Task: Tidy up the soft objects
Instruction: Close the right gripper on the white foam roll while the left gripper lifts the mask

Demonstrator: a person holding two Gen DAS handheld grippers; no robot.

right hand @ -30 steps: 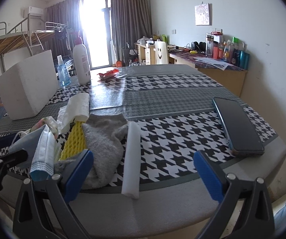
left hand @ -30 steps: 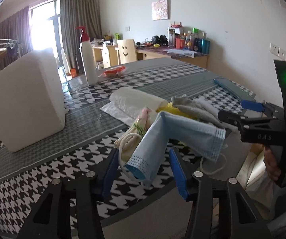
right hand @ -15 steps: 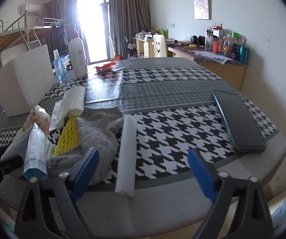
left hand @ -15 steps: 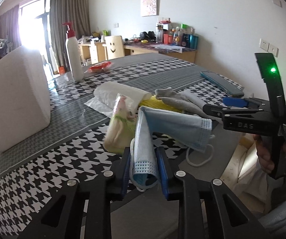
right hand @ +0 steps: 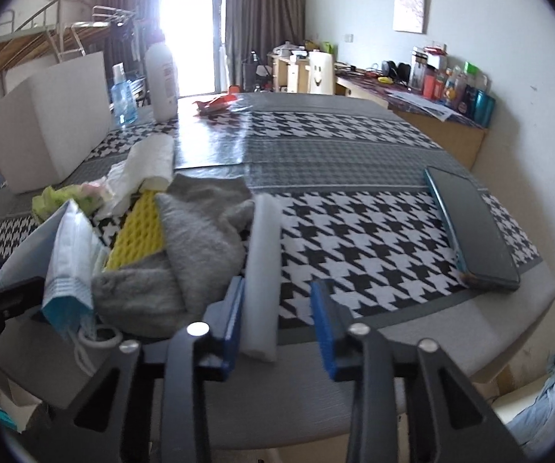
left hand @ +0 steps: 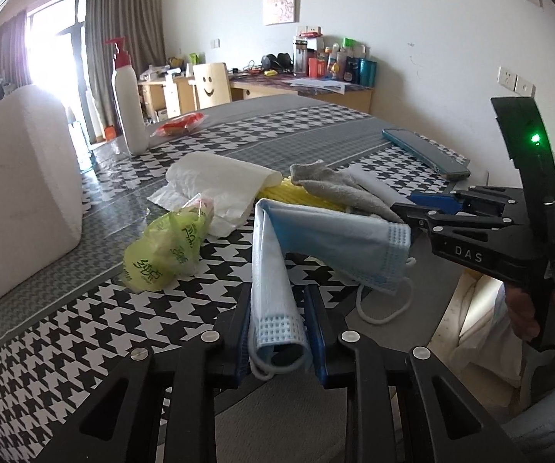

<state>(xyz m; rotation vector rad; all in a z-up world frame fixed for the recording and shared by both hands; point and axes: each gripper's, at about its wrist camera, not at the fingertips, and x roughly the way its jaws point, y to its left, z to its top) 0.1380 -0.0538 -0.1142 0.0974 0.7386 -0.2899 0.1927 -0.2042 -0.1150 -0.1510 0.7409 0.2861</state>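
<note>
Covering table (right hand: 354,154), houndstooth cloth, curtained window (right hand: 185,19)

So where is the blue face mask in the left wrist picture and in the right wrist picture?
Left wrist view: the blue face mask is at bottom centre, one end between the left gripper's fingers.
Right wrist view: the mask is at the left edge.
Shared landmark: the grey sock, right beside the mask.

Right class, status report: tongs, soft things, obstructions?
Left tongs shut on folded blue face mask. Right tongs closing, white foam strip between them. Grey sock alongside.
</note>
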